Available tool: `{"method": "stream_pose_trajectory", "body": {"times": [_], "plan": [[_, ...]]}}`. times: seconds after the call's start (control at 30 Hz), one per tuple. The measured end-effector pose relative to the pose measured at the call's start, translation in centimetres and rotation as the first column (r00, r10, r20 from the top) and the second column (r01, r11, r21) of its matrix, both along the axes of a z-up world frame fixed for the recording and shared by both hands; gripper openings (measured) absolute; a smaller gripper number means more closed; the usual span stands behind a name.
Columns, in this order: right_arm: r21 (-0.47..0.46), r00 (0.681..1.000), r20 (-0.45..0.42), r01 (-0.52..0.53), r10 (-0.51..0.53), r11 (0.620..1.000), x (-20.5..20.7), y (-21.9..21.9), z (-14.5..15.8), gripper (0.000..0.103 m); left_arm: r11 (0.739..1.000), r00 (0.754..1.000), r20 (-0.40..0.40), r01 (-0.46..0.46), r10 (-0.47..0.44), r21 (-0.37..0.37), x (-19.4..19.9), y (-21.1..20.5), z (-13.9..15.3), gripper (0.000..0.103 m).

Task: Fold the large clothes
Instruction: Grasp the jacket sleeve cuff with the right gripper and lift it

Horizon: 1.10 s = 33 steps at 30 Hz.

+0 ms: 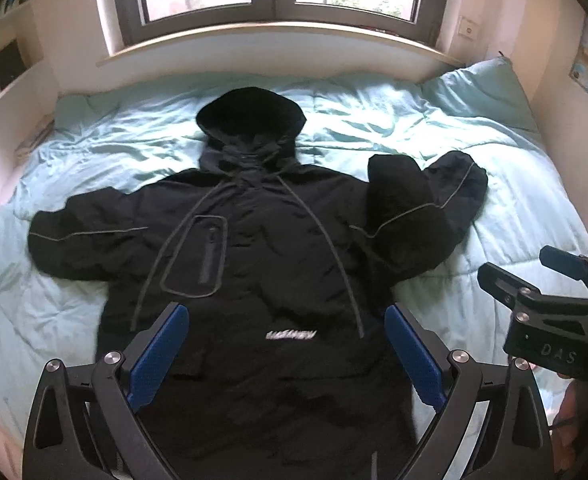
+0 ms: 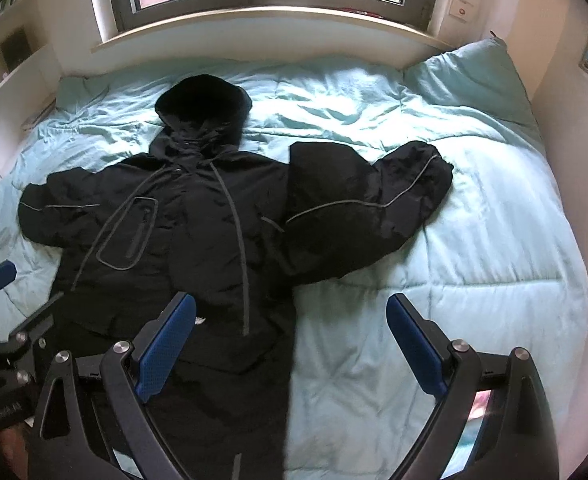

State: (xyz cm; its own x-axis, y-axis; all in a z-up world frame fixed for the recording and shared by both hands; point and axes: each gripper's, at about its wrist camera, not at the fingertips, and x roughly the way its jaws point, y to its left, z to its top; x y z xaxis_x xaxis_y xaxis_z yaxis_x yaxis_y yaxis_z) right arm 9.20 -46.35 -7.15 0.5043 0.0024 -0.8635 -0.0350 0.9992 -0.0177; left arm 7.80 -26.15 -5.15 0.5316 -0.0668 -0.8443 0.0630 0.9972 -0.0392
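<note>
A large black hooded jacket (image 1: 254, 248) lies front up on the light blue bedspread (image 1: 434, 128), hood toward the window. Its left sleeve (image 1: 78, 236) is spread out flat. Its right sleeve (image 1: 426, 200) is bunched and partly doubled over. The jacket also shows in the right wrist view (image 2: 214, 220). My left gripper (image 1: 286, 344) is open and empty, held above the jacket's lower front. My right gripper (image 2: 290, 344) is open and empty, held above the jacket's right edge and the bedspread (image 2: 474, 240). Each gripper shows at the edge of the other's view.
A pillow (image 1: 482, 92) leans in the far right corner of the bed. A windowsill (image 1: 274, 36) and window run behind the bed. Shelves (image 1: 10, 68) stand at the left wall, and a wall (image 1: 574, 128) closes the right side.
</note>
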Motion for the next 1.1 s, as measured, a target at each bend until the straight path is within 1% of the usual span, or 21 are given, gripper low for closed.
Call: {"method": "stream_pose_trajectory", "body": {"times": [0.07, 0.17, 0.27, 0.4, 0.53, 0.6, 0.73, 0.83, 0.93, 1.0, 1.03, 1.07, 1.1], "plan": [[0.005, 1.0, 0.012, 0.013, -0.013, 1.0, 1.0, -2.2, -1.0, 0.097, 1.0, 1.0, -0.021, 0.002, -0.003, -0.032, 1.6, -0.9, -1.3, 0.099], [0.025, 0.999, 0.015, 0.042, -0.043, 0.999, 2.9, -6.0, -2.9, 0.097, 0.998, 0.998, -0.055, 0.011, -0.015, -0.066, 4.8, -2.7, -4.1, 0.099], [0.026, 0.997, 0.017, 0.07, -0.071, 0.997, 5.7, -9.3, -4.5, 0.095, 0.998, 0.998, -0.066, 0.013, -0.017, -0.059, 7.8, -4.5, -6.5, 0.099], [0.071, 0.991, 0.01, 0.13, -0.131, 0.989, 10.6, -14.4, -7.1, 0.093, 0.998, 0.998, -0.058, 0.032, -0.035, -0.056, 11.7, -6.9, -9.0, 0.099], [0.103, 0.977, -0.001, 0.213, -0.214, 0.972, 15.5, -19.1, -9.2, 0.092, 0.998, 0.996, -0.078, 0.049, -0.052, -0.044, 15.7, -8.8, -11.7, 0.099], [0.114, 0.967, -0.016, 0.253, -0.253, 0.961, 18.5, -21.5, -10.6, 0.092, 0.997, 0.994, -0.086, 0.055, -0.06, -0.06, 17.4, -9.3, -12.8, 0.099], [0.125, 0.954, -0.043, 0.299, -0.296, 0.946, 22.9, -24.4, -13.2, 0.092, 0.995, 0.993, -0.087, 0.074, -0.08, -0.071, 19.9, -10.6, -14.9, 0.099], [0.11, 0.941, -0.069, 0.336, -0.331, 0.935, 25.6, -25.6, -15.2, 0.092, 0.994, 0.99, -0.107, 0.081, -0.089, -0.072, 21.3, -11.4, -16.5, 0.099], [0.122, 0.936, -0.116, 0.344, -0.331, 0.931, 27.9, -26.4, -17.5, 0.092, 0.988, 0.987, -0.116, 0.093, -0.108, -0.124, 21.9, -11.7, -17.6, 0.098], [0.144, 0.944, -0.14, 0.317, -0.298, 0.937, 28.8, -26.1, -18.7, 0.084, 0.985, 0.983, -0.134, 0.104, -0.123, -0.138, 22.3, -12.0, -18.5, 0.098], [0.136, 0.95, -0.144, 0.298, -0.278, 0.945, 28.8, -25.7, -18.9, 0.06, 0.983, 0.981, -0.14, 0.115, -0.134, -0.14, 22.5, -12.2, -18.9, 0.098], [0.163, 0.957, -0.16, 0.268, -0.242, 0.95, 28.7, -25.3, -19.1, 0.017, 0.983, 0.979, -0.142, 0.123, -0.143, -0.139, 22.6, -12.3, -19.2, 0.096], [0.177, 0.959, -0.157, 0.262, -0.235, 0.949, 28.4, -25.2, -18.9, 0.015, 0.981, 0.977, -0.144, 0.135, -0.155, -0.136, 22.7, -12.5, -19.5, 0.091]]}}
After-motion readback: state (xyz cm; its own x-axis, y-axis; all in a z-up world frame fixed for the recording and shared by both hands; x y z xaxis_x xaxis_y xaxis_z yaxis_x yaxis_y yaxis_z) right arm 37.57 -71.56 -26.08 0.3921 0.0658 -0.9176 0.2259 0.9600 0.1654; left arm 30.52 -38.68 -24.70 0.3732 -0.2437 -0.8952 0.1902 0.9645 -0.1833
